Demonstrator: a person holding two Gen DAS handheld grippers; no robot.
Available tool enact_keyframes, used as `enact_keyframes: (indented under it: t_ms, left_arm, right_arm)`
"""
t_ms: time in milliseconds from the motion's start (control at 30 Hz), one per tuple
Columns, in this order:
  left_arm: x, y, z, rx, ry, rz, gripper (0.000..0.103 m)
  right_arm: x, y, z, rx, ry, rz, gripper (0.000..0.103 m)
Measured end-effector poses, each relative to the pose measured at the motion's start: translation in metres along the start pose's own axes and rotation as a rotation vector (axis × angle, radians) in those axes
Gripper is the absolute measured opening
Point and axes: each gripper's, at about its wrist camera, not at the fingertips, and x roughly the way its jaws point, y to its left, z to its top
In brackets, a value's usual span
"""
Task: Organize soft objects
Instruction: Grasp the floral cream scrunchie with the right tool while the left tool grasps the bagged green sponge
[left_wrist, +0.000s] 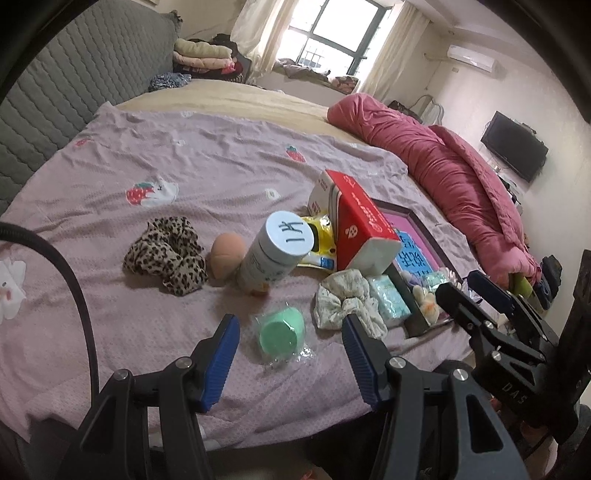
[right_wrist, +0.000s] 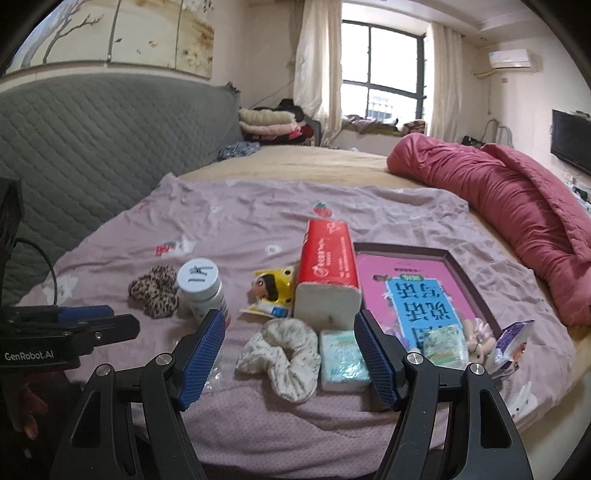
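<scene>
Lying farthest left on the mauve bedspread (left_wrist: 110, 155): a leopard-print scrunchie (left_wrist: 166, 254), slumping loosely, touching nothing, looking easy to pinch anywhere along its ruffle. Sitting just beside it: a peach makeup sponge (left_wrist: 225, 258), leaning against a white bottle (left_wrist: 273, 251) tipped on its side, probably being stopped from rolling by the sponge. Resting nearer the bed edge: a green sponge (left_wrist: 280, 332) in clear wrapping, framed between the blue pads of the left gripper (left_wrist: 291, 354), jaws standing wide open and gripping nothing, hovering short of the sponge as if lining up on it. Moving right: a yellow cartoon packet (right_wrist: 273, 288) tucked flat behind, a red tissue pack (right_wrist: 328, 266) standing on end, propped rather than balanced, likely to topple if nudged. Lying in front of it: a cream floral scrunchie (right_wrist: 284, 354) touching a small teal tissue packet (right_wrist: 343, 358), both sitting between the fingers of the right gripper (right_wrist: 291, 354), jaws likewise spread open and empty. Farther right: a dark-framed tray (right_wrist: 476, 291) holding a pink book, with another green packet (right_wrist: 443, 343), a small plush charm (right_wrist: 480, 339) and a purple packet (right_wrist: 513, 339) crowding its near corner, seemingly serving as the collecting place. Beyond, bunching along the far right side: a red quilt (right_wrist: 517, 199). Sorting seeming barely begun, with most soft pieces still scattered outside the tray.
</scene>
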Motion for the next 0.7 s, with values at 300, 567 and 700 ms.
enact_keyframes:
  t_ms: [300,567,700]
  left_arm:
    - [0.024,0.005,-0.009,-0.044,0.057,-0.003,0.057]
    - [0.057,0.004,-0.017,-0.044,0.109,0.021,0.057]
    - [0.073,0.008,-0.016,-0.048,0.120,0.029,0.057]
  right_arm:
    - [0.021,0.008,-0.012,-0.041,0.068,0.021,0.074]
    - [0.052,0.013,-0.024,-0.080,0.163,0.031,0.074]
    - [0.067,0.014,-0.032,-0.105,0.207,0.011,0.074]
